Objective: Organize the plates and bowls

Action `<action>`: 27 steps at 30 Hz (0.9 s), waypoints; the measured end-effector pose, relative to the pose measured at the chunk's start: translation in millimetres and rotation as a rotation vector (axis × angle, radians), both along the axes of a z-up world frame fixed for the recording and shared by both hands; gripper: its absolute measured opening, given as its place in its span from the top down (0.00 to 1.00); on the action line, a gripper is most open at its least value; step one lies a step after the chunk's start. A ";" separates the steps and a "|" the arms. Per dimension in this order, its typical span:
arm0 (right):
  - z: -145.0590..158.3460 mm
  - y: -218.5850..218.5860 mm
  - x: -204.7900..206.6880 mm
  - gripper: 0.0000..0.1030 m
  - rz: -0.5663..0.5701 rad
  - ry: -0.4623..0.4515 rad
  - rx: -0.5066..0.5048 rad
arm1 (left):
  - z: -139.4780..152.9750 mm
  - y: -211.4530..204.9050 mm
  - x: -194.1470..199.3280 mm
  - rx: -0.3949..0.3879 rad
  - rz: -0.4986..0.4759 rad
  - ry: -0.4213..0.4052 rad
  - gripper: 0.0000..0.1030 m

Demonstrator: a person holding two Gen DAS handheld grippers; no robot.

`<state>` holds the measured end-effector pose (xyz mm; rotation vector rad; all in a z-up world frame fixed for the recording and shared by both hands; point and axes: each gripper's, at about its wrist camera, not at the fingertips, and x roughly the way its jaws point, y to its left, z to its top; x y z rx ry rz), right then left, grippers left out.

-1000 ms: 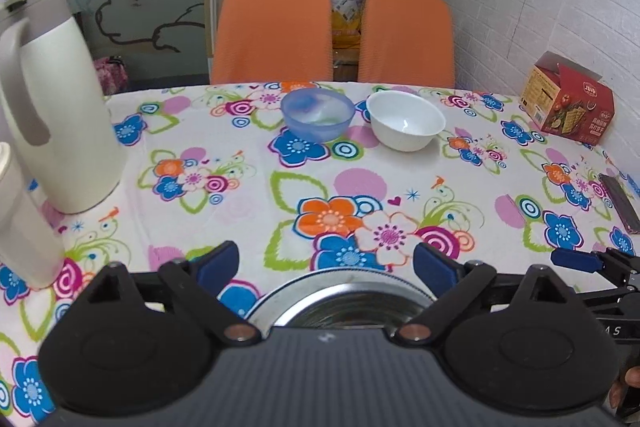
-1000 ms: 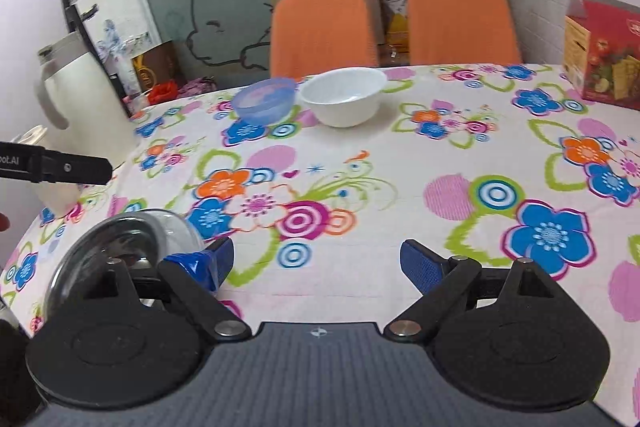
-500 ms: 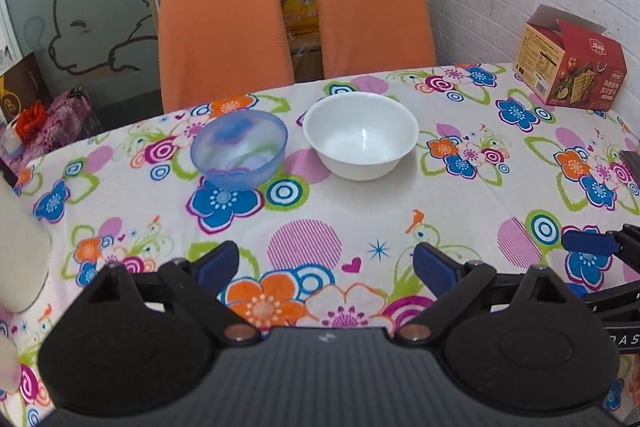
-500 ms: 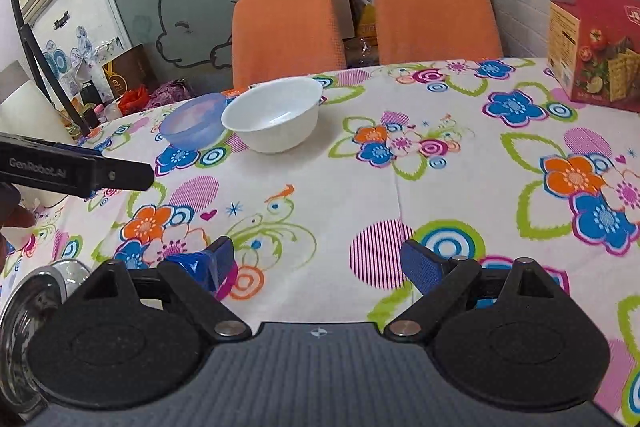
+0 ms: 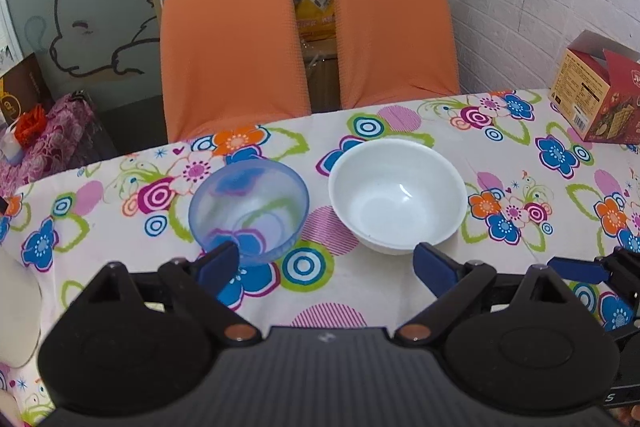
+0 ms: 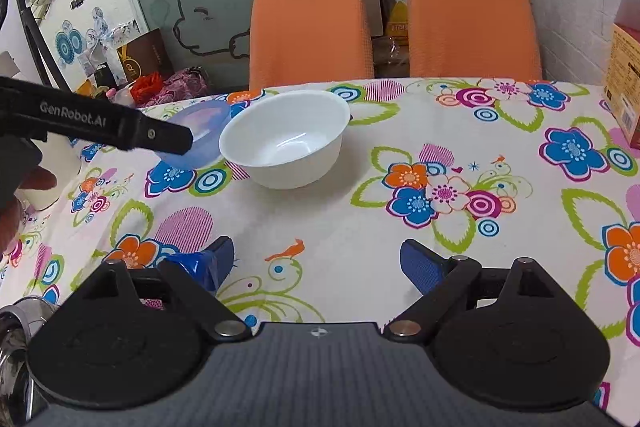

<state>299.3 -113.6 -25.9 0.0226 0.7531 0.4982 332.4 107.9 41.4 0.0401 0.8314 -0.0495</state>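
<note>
- Left gripper (image 5: 326, 261): fingers spread wide, nothing between them. It is held above the flowered tablecloth (image 5: 520, 155), aimed at the two bowls.
- Right gripper (image 6: 316, 259): fingers spread wide, nothing held. It sits above the tablecloth, well short of the bowls.
- Metal bowl (image 6: 14, 339): only part of its rim shows, at the lower left edge of the right wrist view, on the near side of the table.
- Blue translucent bowl (image 5: 249, 209): upright on the tablecloth, just beyond the left finger tip (image 5: 218, 263) of the left gripper, which overlaps its near rim in the left wrist view. Contact cannot be determined.
- White bowl (image 5: 398, 195): upright, empty, just to the right of the blue bowl; whether the two rims touch cannot be determined.
- Red carton (image 5: 596, 95): at the far right table edge, well apart from the bowls.
- Two orange chairs (image 5: 232, 51): behind the far edge of the table.
</note>
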 end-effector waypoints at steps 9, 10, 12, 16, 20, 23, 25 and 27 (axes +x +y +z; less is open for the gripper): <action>7.8 18.2 -67.6 0.25 0.201 0.073 0.151 | 10.6 37.3 -70.9 -0.052 0.002 -0.006 0.08; 9.4 23.8 -81.6 0.25 0.223 0.065 0.149 | 10.4 42.9 -89.4 -0.029 0.011 -0.009 0.08; 12.8 34.9 -106.8 0.25 0.279 0.049 0.147 | 10.2 53.9 -128.5 0.011 0.024 -0.014 0.08; 18.1 55.2 -147.4 0.25 0.336 0.017 0.126 | 9.7 73.7 -198.6 0.028 0.032 -0.020 0.08; 11.2 67.5 -172.7 0.25 0.331 0.019 0.098 | -3.6 73.5 -234.7 0.019 -0.012 -0.003 0.08; 7.1 71.3 -186.4 0.25 0.319 0.031 0.093 | -18.0 66.4 -244.1 0.037 -0.038 0.001 0.08; 7.8 72.6 -194.0 0.25 0.317 0.027 0.094 | -24.5 64.4 -248.9 0.033 -0.049 0.001 0.09; 10.0 75.1 -200.1 0.24 0.320 0.012 0.090 | -28.5 65.7 -250.4 -0.003 -0.059 0.009 0.17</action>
